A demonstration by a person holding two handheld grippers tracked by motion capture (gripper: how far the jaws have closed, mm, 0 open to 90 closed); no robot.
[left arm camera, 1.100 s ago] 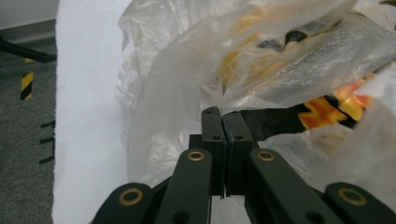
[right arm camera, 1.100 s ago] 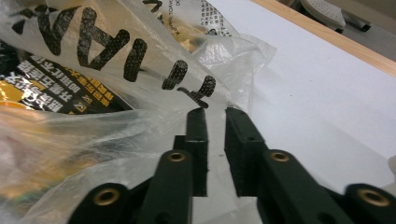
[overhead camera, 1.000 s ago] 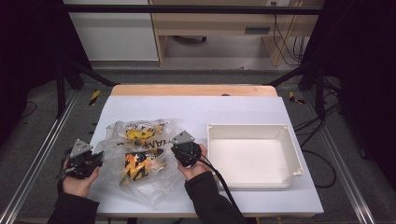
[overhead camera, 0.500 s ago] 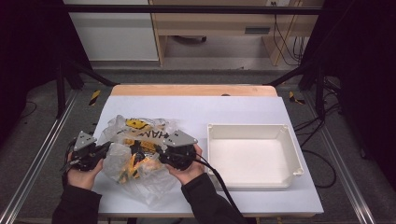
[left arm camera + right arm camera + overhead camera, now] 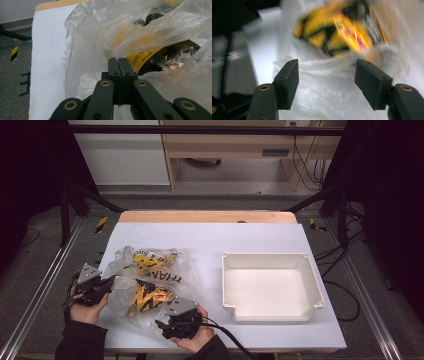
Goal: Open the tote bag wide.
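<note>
The clear plastic bag [image 5: 145, 280] with yellow-and-black packets inside lies crumpled on the left half of the white table [image 5: 210, 240], its long axis running from the far left toward the near edge. The left gripper [image 5: 107, 284] is clamped tight on the bag's left edge (film pinched between the jaws). The right gripper [image 5: 161, 326] sits at the bag's near corner, and its jaws have just been opening; loose film lies between the pads, unpressed. The white tray [image 5: 272, 307] waits well apart, to the right.
</note>
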